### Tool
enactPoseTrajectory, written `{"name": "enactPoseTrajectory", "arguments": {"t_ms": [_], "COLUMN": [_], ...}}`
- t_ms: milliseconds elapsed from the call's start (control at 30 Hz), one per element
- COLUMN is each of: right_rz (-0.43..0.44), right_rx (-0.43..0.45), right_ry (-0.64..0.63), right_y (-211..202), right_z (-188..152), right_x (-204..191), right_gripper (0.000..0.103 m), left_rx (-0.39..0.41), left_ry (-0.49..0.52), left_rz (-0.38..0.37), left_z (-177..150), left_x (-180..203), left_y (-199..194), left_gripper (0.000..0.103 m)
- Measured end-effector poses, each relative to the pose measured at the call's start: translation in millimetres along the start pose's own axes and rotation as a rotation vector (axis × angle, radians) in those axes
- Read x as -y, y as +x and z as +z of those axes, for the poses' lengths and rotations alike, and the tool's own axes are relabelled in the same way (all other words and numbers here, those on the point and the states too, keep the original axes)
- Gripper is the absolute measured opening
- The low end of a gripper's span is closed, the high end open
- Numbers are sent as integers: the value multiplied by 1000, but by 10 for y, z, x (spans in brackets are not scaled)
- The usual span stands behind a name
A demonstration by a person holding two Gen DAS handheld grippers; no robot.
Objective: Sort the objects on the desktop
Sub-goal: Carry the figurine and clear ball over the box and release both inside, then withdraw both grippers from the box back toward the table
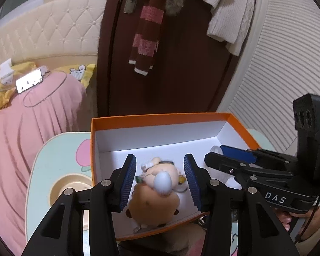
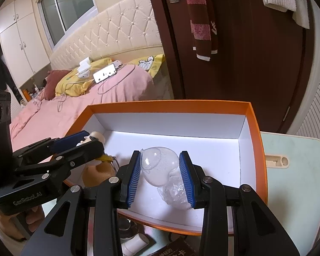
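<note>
An orange box (image 1: 160, 118) with a white inside stands on the small table; it also shows in the right wrist view (image 2: 170, 104). My left gripper (image 1: 160, 181) is open over the box's near left part, with a plush toy keychain (image 1: 157, 189) lying between its pads without touching them. My right gripper (image 2: 161, 176) holds a clear plastic bulb-shaped object (image 2: 160, 166) between its blue pads, low inside the box. In the left wrist view the right gripper (image 1: 234, 155) reaches in from the right.
The light green table (image 1: 53, 160) has a round cream recess (image 1: 70, 187) left of the box. A book (image 2: 177, 247) and a white cylinder (image 2: 136, 243) lie in front of the box. A pink bed (image 2: 85, 98) and a brown door (image 1: 170, 53) stand behind.
</note>
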State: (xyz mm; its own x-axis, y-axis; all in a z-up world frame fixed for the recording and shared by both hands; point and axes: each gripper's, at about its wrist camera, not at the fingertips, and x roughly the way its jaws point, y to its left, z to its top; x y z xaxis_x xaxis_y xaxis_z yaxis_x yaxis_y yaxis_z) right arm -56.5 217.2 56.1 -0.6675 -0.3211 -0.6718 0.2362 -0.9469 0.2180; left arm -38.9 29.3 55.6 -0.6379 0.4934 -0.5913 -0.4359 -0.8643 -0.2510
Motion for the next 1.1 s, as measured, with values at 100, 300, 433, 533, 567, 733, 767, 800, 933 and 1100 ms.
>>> {"name": "enactPoseTrajectory", "arguments": {"t_ms": [100,300,433,533,567,733,767,800,933,1100], "right_rz": [11,31,44,45,46,41,40,35,7,-43], "right_rx": [9,46,69,79,82,75,72,64,12,-72], "right_ry": [13,52,78,68,65,54,53,50,43,28], "right_y": [-41,-224,-347,-474,-517,-692,-714,-731,-771,-808], "right_z": [-8,-38,-59,-111,-128,-280,-318,-371,-601,-934], "right_x": [3,0,-3,-28,-36,-79,-85,-94,-115,-147], "right_gripper": [39,39,39,39,39,39,39,39,39,40], "left_rx": [25,87,88,79,72,29,20,11,-39,-84], "left_ry": [5,32,26,32,36,42,40,38,39,78], "left_rz": [-4,14,30,53,63,105,112,117,142,186], "left_z": [-1,-17,-95,-207,-254,-559,-621,-683,-895,-1035], "left_x": [25,72,22,-20,-29,-38,-31,-23,20,106], "left_y": [-56,-279,-423,-540,-579,-772,-803,-827,-846,-830], "left_gripper": [69,79,78,78,78,78,79,79,81,81]}}
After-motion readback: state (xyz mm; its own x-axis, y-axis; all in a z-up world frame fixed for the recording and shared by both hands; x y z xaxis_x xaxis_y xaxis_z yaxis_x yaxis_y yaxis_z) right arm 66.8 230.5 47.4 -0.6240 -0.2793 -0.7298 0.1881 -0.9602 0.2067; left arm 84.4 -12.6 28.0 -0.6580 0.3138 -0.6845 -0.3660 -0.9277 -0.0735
